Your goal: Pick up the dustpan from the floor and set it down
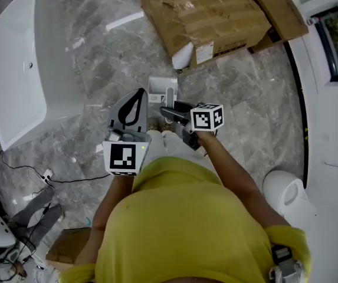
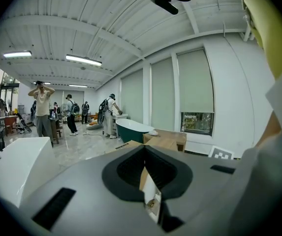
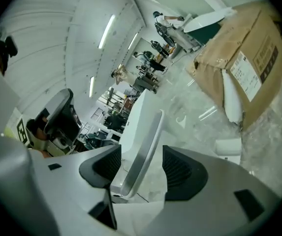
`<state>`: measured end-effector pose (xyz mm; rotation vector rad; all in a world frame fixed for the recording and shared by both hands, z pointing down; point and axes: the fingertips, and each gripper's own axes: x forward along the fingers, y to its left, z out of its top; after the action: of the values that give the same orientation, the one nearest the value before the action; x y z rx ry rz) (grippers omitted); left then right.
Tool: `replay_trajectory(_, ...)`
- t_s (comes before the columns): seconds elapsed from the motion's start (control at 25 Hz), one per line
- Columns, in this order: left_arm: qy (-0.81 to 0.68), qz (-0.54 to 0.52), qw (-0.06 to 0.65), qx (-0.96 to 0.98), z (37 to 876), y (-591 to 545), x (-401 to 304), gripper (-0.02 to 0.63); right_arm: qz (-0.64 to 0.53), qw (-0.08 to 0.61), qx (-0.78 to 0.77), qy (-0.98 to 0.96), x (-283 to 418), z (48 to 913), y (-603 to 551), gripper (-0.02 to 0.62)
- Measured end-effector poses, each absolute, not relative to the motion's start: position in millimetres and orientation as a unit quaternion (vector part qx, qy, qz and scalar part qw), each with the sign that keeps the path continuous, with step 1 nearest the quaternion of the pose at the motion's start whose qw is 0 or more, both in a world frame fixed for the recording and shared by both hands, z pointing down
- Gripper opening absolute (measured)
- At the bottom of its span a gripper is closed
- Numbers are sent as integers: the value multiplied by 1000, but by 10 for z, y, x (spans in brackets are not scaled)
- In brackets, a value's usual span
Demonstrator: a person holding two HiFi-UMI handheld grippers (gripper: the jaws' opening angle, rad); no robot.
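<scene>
While left tool is shut, right tool gapes round dustpan before cardboard box.

The left gripper is held nearly level ahead of the body, with its jaws brought together and nothing caught between them. Its marker cube is seen behind the jaws. The right gripper is held just beside it and tipped slightly downward, with the jaws spread wide. The dustpan handle is seen between them, pressed by neither pad. The right forearm is extended behind its gripper, and the left forearm is kept close to the torso.
</scene>
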<state>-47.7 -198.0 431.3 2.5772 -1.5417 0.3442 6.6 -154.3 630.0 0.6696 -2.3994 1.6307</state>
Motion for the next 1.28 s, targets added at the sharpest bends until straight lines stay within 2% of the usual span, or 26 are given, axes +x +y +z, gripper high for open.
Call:
replay_trajectory(0.36, -486, 129, 65, 862, 4289, -2100, -481, 3, 581, 74, 181, -790, -52, 6355, -1552, 222)
replay_trajectory(0.48, -487, 135, 68, 860, 4312, -2100, -544, 3, 569, 82, 185, -797, -79, 6372, -1578, 139)
replay_trajectory(0.72, -482, 135, 63, 864, 4283, -2105, -553, 3, 567, 68, 189, -799, -73, 6261, -1620, 132)
replay_trajectory(1.28, -477, 118, 58, 869, 4193, -2078, -615, 3, 554, 4, 156, -818, -135, 5183, -1544, 147)
